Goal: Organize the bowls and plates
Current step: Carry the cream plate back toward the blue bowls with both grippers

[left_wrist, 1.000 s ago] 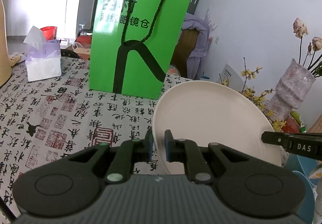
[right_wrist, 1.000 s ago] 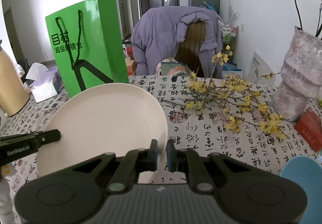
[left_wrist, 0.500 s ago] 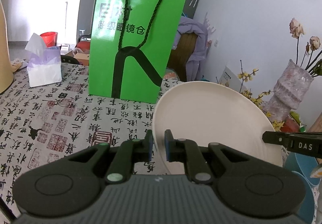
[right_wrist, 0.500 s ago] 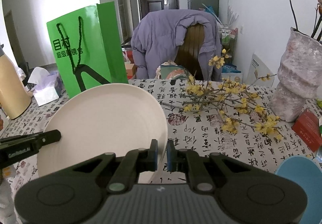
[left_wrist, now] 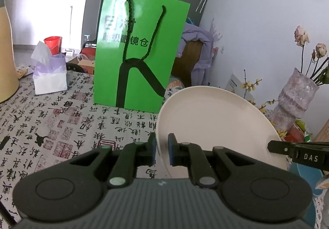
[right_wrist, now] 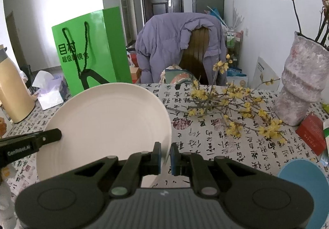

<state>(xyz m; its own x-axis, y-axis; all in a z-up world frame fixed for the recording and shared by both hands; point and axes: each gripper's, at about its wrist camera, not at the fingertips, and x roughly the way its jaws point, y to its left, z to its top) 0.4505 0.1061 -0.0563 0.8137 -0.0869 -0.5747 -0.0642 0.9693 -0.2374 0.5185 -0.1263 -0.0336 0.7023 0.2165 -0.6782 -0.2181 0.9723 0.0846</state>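
A round, cream-white ceramic plate (left_wrist: 218,126) is being carried in the air above the calligraphy-printed tablecloth (left_wrist: 51,126), pinched by both tools at once. The left gripper (left_wrist: 162,151) is clamping the plate's rim at about its 8 o'clock edge, its blue-padded jaws closed down on the lip, and the right gripper (right_wrist: 165,156) is biting the opposite rim, near 4 o'clock as its own camera sees the plate (right_wrist: 107,124), jaws likewise drawn in tight on the edge. In each view the plate is sitting directly ahead of the fingers and spreading away toward the other tool, whose black fingertip is showing at the far edge. The plate is looking stiff, glazed and fairly heavy for such a narrow grip, so it is likely slippery at the pads and would chip or shatter if it dropped; holding it by two facing points on the raised rim seems the sound choice, with both tools kept level. A blue round dish (right_wrist: 303,183) is lying on the cloth at 4 o'clock in the right wrist view, probably the next item to be stacked with it.
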